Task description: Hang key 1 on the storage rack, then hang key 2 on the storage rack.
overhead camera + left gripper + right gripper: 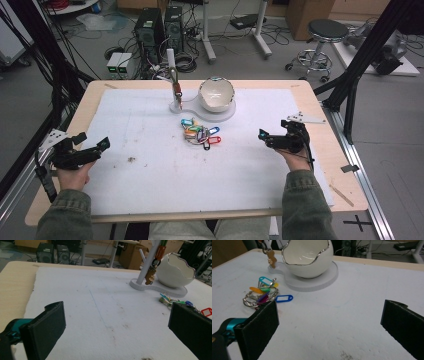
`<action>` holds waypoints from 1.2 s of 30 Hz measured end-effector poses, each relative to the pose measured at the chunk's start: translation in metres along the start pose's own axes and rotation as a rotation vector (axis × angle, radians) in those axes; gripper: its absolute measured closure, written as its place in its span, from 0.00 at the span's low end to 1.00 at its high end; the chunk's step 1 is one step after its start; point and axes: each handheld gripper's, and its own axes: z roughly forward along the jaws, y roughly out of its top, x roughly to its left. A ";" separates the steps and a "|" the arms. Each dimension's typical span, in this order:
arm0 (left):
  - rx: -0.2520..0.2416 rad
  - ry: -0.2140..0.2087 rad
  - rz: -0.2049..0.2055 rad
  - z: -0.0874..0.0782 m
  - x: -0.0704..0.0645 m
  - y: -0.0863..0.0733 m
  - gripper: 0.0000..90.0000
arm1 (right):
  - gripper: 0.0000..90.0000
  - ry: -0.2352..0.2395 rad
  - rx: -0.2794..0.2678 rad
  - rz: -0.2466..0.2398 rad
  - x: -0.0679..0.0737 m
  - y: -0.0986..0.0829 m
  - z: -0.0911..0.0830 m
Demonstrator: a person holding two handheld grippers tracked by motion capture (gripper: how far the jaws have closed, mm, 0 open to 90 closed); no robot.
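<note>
Left gripper [87,148]: held low over the left edge of the white foam mat [150,175], jaws spread wide, nothing between them. In the left gripper view its jaws frame bare mat; the key bunch sits ahead and to the right, just beyond the right jaw.

Bunch of keys with coloured tags [201,134]: lies on the mat at table centre, between the two grippers and well apart from both, a little farther up the table than either. Tags visible: light blue, orange, green, yellow, dark blue, red. Tag windows look blank; any writing is too small to read.

Just behind the bunch: white key-holder stand [175,102] with an upright peg carrying an orange tag and a brass-coloured key, joined on one base to a white eggshell-shaped bowl [216,93] with a silver rim. Bunch is near the base, not touching it.

Right gripper [272,136]: over the right part of the mat, jaws spread wide, holding nothing. In the right gripper view the bunch [260,293] lies ahead by the left jaw, the blue tag nearest.

No legible brand or label anywhere.
</note>
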 end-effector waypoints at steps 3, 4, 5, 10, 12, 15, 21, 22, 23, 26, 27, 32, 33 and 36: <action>0.000 -0.001 0.002 0.000 -0.001 0.000 0.02 | 0.01 -0.009 -0.023 0.002 -0.002 -0.006 -0.005; 0.001 0.000 0.003 0.000 0.000 0.000 0.02 | 0.01 -0.017 -0.027 0.005 -0.003 -0.007 -0.007; 0.002 0.000 0.003 0.000 0.000 0.000 0.02 | 0.01 -0.022 -0.033 0.000 -0.003 -0.009 -0.008; 0.005 -0.001 0.006 0.000 0.000 0.000 0.02 | 0.01 -0.052 -0.062 -0.006 -0.003 -0.013 -0.012; 0.011 -0.002 0.006 0.001 0.000 0.000 0.02 | 0.01 -0.061 -0.089 -0.015 -0.002 -0.017 -0.014; 0.013 -0.004 0.006 0.001 -0.001 -0.001 0.02 | 0.01 -0.082 -0.099 -0.012 -0.002 -0.024 -0.016; 0.031 -0.012 0.015 0.003 -0.004 -0.002 0.02 | 0.01 -0.096 -0.105 0.008 -0.010 -0.033 -0.018; 0.035 -0.014 0.015 0.003 -0.005 -0.002 0.02 | 0.01 -0.100 -0.111 0.011 -0.011 -0.034 -0.019; 0.036 -0.015 0.013 0.004 -0.005 -0.002 0.02 | 0.01 -0.101 -0.116 0.016 -0.011 -0.034 -0.020; 0.047 -0.018 0.017 0.007 -0.007 -0.001 0.02 | 0.01 -0.102 -0.137 0.012 -0.011 -0.035 -0.023; 0.051 -0.020 0.019 0.008 -0.007 -0.001 0.02 | 0.01 -0.099 -0.142 0.011 -0.010 -0.035 -0.025; 0.093 -0.030 0.071 0.013 -0.018 0.006 0.02 | 0.01 -0.105 -0.151 -0.017 -0.008 -0.036 -0.027; 0.098 -0.039 0.077 0.014 -0.021 0.008 0.02 | 0.01 -0.104 -0.151 -0.022 -0.007 -0.036 -0.028; 0.115 -0.052 0.093 0.018 -0.028 0.012 0.02 | 0.01 -0.104 -0.155 -0.035 -0.006 -0.037 -0.027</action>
